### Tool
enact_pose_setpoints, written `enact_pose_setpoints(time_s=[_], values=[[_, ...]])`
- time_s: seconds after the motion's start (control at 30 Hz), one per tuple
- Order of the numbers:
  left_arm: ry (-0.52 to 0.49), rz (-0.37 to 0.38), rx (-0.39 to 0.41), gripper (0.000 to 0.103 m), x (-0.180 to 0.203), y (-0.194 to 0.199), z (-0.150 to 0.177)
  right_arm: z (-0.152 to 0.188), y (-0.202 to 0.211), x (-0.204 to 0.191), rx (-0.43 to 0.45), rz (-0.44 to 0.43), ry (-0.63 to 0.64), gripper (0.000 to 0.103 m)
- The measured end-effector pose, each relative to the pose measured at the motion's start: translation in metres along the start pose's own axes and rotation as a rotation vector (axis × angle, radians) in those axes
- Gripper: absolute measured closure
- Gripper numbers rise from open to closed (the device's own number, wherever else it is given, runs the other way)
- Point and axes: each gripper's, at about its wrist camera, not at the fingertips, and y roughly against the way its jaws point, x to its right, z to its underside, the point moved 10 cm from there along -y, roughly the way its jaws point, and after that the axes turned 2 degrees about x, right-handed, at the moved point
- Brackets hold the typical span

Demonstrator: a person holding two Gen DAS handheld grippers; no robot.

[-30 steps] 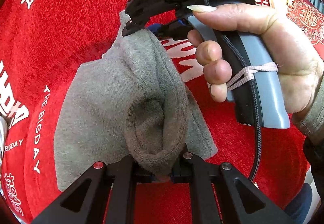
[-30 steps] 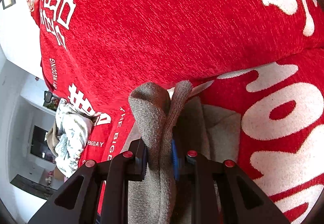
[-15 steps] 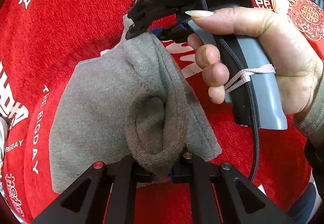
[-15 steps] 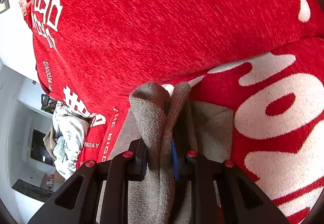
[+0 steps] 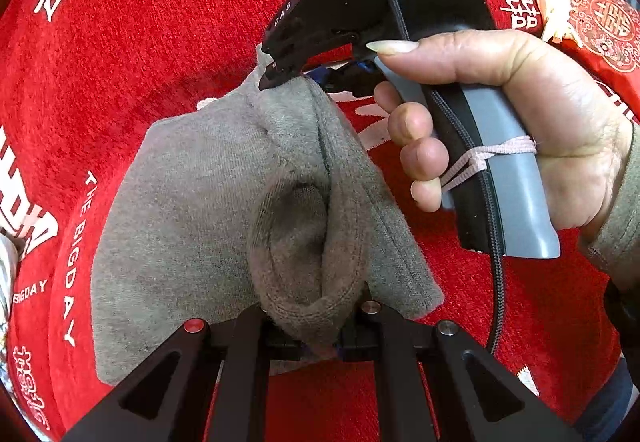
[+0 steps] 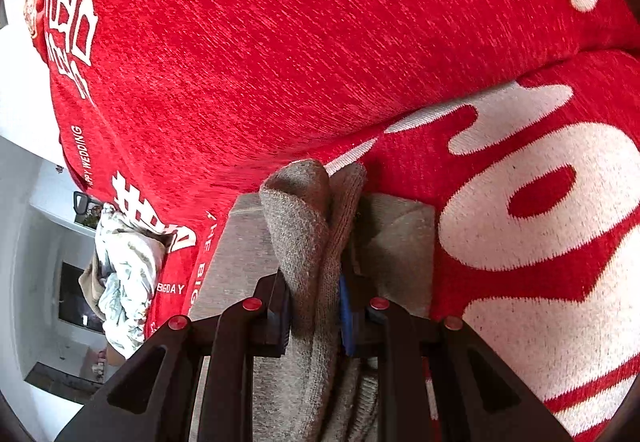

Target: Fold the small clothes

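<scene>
A small grey fleece garment lies on a red blanket with white lettering. My left gripper is shut on its near hemmed edge, which bunches up between the jaws. My right gripper, held in a hand, is shut on the far edge of the same garment. In the right wrist view the right gripper pinches a thick fold of the grey garment, raised a little above the flat part.
A crumpled pale patterned cloth lies at the blanket's left edge, beyond the garment. A red embroidered cushion and a cream item sit at the far right. The room floor shows beyond the blanket's left edge.
Both grippers, still shut on the garment, have carried it to the left over the blanket. More of the flat grey cloth now spreads out at the left.
</scene>
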Motion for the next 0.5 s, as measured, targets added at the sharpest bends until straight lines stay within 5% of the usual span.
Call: enact_pose_setpoints(time_s=[0.3,0.33,0.4,0.43,0.5], values=[[0.007,0.008,0.001,0.092,0.003,0.004,0.001,0.002,-0.006,0.005,0.005,0.042,0.006,0.074],[0.007,0.015,-0.003,0.084,0.003,0.005,0.001,0.002,-0.005,0.006,0.004,0.055,0.008,0.07],[0.019,0.073,-0.018,0.057,0.004,0.008,0.003,0.002,0.002,0.008,-0.003,0.089,0.006,0.043],[0.035,0.092,-0.018,0.044,0.003,0.014,0.003,0.001,0.009,0.005,0.005,0.086,0.009,0.041],[0.052,0.107,0.012,0.042,-0.004,0.029,0.003,-0.002,0.027,-0.002,0.045,0.129,0.04,0.035]])
